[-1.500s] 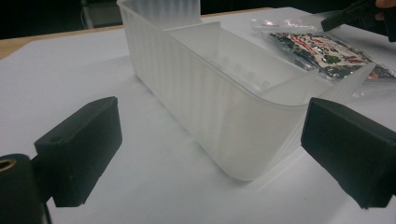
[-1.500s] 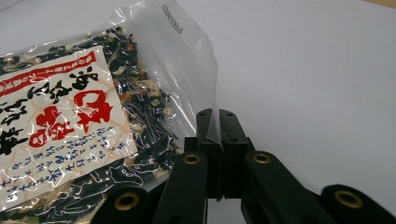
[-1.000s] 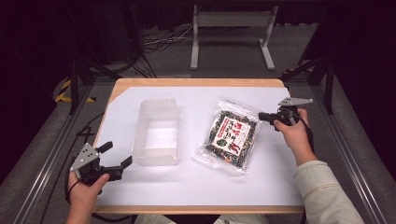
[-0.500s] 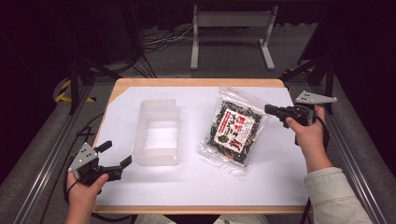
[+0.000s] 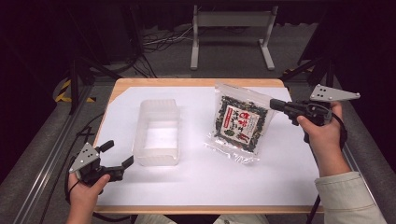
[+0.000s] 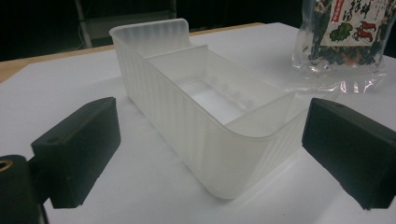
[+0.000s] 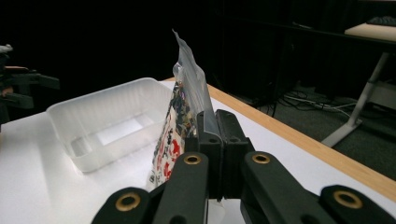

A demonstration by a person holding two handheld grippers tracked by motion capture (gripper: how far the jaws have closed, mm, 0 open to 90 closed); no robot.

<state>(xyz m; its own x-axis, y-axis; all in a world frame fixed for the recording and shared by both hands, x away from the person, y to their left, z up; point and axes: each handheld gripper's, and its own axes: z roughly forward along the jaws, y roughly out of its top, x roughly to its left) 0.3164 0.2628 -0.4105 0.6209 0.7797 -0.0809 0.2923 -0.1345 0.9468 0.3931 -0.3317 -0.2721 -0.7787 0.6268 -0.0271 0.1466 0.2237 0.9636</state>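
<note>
At about 3 o'clock on the surface (image 5: 196, 186), the snack bag (image 5: 240, 122) hung pinched at its edge in the clenched right gripper (image 5: 276, 105), mid-lift. Next it probably needed carrying toward 9 o'clock over the clear bin (image 5: 157, 132); the left gripper (image 5: 116, 155) waited released.

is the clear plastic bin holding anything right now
No, the clear plastic bin is empty in the high view, its bare floor showing, while the seaweed packet hangs outside it from the right tool.
</note>
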